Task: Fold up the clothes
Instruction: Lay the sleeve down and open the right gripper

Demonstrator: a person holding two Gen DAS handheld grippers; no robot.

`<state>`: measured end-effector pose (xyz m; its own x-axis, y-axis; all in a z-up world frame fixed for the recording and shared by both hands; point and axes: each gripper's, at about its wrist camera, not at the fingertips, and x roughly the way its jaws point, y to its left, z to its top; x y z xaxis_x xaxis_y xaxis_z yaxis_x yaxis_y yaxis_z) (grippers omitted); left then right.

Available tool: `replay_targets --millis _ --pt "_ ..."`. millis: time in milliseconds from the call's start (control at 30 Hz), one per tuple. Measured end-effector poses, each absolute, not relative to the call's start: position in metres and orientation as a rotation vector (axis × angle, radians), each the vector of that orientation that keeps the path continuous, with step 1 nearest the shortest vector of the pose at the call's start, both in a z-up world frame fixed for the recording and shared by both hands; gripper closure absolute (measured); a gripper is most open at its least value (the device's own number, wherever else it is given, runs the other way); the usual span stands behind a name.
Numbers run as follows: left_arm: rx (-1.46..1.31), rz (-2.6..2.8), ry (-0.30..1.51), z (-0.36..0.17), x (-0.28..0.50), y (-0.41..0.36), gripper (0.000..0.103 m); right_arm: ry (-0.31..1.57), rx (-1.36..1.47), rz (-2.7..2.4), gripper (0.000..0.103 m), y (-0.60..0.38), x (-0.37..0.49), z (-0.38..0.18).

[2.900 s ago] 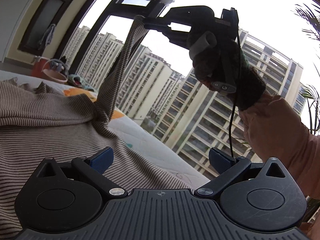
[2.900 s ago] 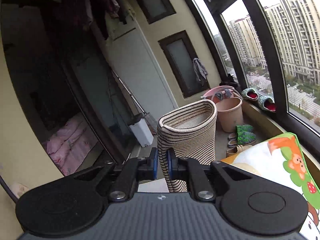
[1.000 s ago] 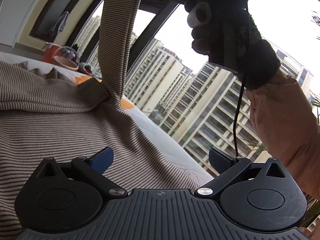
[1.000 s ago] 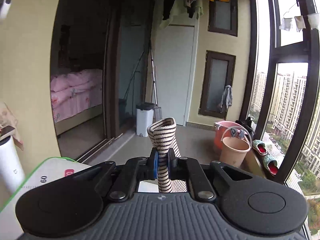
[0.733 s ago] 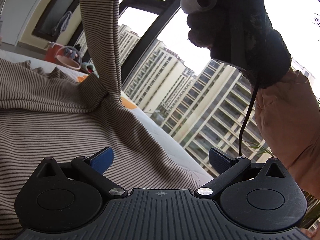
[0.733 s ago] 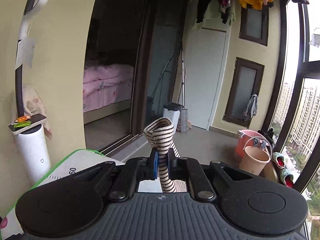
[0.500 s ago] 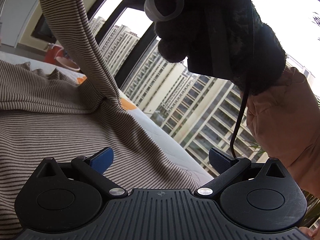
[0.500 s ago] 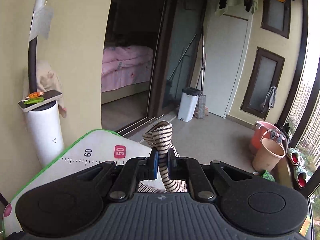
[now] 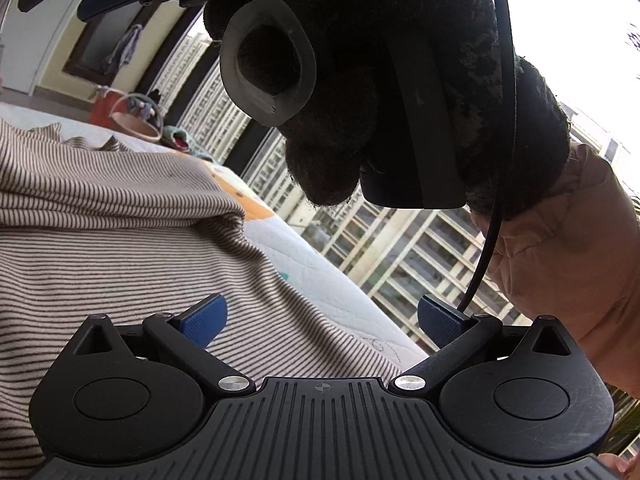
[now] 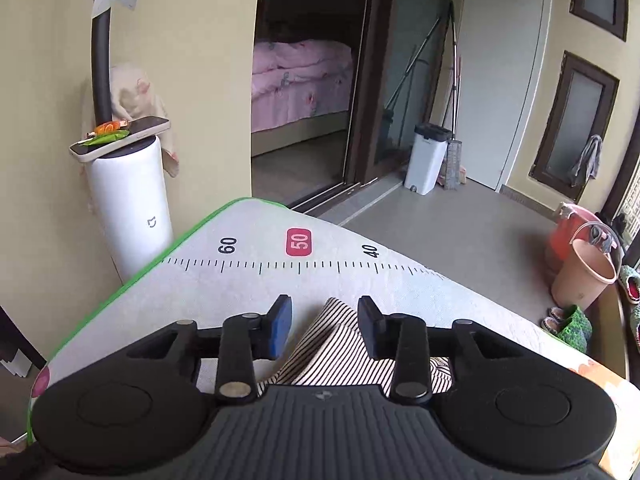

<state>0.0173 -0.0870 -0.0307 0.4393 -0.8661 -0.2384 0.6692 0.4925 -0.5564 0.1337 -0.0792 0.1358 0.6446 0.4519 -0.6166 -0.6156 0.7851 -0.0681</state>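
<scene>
Release is the step in hand: the right gripper (image 10: 325,322) is opening, its blue pads parting on either side of the striped sleeve end (image 10: 334,344), which lies slack between them without being pinched, low in the centre of the right wrist view on the padded mat (image 10: 256,280) with its printed ruler. To do this well, let the jaws widen fully before lifting, then draw straight back so no pad snags the knit and drags the fold out of line. In the left wrist view the body of the striped garment (image 9: 120,240) fills the left half, heaped with a soft ridge across the middle. The left gripper (image 9: 320,316) stands spread wide over it, nothing between its pads. It looks well placed to press and smooth that ridge once the sleeve settles. The gloved right hand (image 9: 400,80) looms dark across the upper frame.
</scene>
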Motion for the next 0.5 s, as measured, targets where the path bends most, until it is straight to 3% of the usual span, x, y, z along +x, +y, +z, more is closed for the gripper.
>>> replay_targets --millis 167,300,500 --pt "-0.412 -0.987 0.540 -0.031 0.019 -0.089 0.000 0.635 -0.310 0.613 0.052 -0.078 0.132 0.134" --pt "-0.413 -0.986 0.541 -0.033 0.020 -0.090 0.000 0.665 -0.323 0.610 0.050 -0.075 0.134 0.124" --pt "-0.414 -0.983 0.541 -0.032 0.018 -0.089 0.000 0.706 -0.297 0.565 0.027 -0.090 0.140 0.110"
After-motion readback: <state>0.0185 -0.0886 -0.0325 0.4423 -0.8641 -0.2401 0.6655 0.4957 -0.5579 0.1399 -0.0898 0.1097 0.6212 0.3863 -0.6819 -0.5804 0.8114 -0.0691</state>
